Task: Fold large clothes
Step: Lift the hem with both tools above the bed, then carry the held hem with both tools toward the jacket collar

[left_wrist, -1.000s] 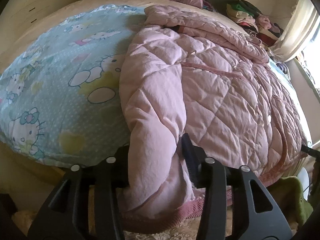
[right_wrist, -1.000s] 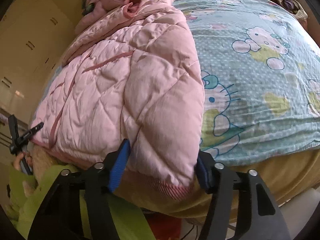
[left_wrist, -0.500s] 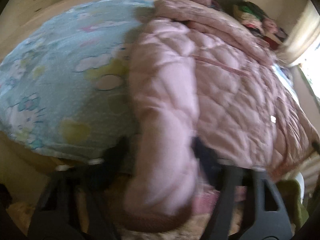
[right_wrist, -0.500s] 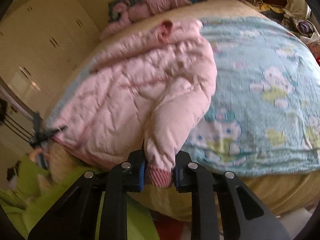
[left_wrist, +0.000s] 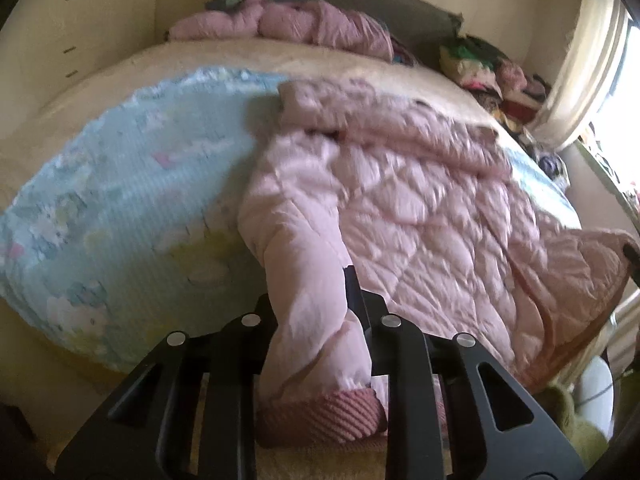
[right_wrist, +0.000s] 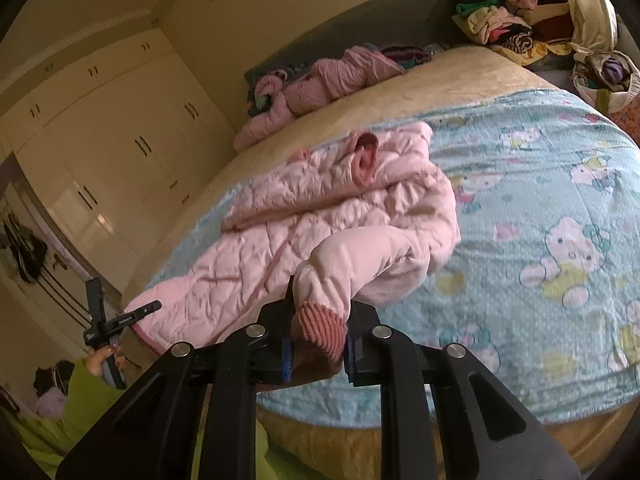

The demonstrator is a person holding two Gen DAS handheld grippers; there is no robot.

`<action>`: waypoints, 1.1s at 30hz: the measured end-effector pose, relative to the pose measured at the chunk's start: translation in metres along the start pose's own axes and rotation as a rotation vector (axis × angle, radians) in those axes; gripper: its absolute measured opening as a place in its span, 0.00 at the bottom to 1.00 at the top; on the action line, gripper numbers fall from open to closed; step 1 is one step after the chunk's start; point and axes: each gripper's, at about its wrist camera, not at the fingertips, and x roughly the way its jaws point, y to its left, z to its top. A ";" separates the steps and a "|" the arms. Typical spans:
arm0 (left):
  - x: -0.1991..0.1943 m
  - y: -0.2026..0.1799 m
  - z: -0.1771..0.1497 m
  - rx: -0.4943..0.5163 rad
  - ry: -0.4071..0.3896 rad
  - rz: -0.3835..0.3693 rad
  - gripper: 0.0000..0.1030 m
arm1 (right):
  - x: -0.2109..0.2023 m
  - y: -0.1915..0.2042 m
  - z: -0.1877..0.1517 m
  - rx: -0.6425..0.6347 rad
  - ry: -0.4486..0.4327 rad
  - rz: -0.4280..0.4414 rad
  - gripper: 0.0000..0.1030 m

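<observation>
Pink quilted jacket [right_wrist: 320,216] sprawls ahead on the bed, one sleeve clenched in each tool [left_wrist: 316,312] [right_wrist: 318,332].

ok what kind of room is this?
Almost certainly a home bedroom: a large bed under a cartoon-cat blanket, built-in wardrobes along the wall, and clothes piles by the headboard.

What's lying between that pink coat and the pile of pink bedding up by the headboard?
Only bare beige mattress separates the pink coat from the pink bedding, seen in the right wrist view.

Quilted matt jacket [left_wrist: 420,216] (ribbed knit cuffs [right_wrist: 322,326])
</observation>
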 end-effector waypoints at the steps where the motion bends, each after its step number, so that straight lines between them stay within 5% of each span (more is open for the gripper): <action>1: -0.002 -0.002 0.005 0.001 -0.013 0.001 0.15 | 0.000 0.001 0.003 0.001 -0.008 -0.002 0.17; 33: -0.003 -0.015 0.131 -0.058 -0.248 0.019 0.15 | 0.031 0.023 0.125 -0.063 -0.227 -0.053 0.16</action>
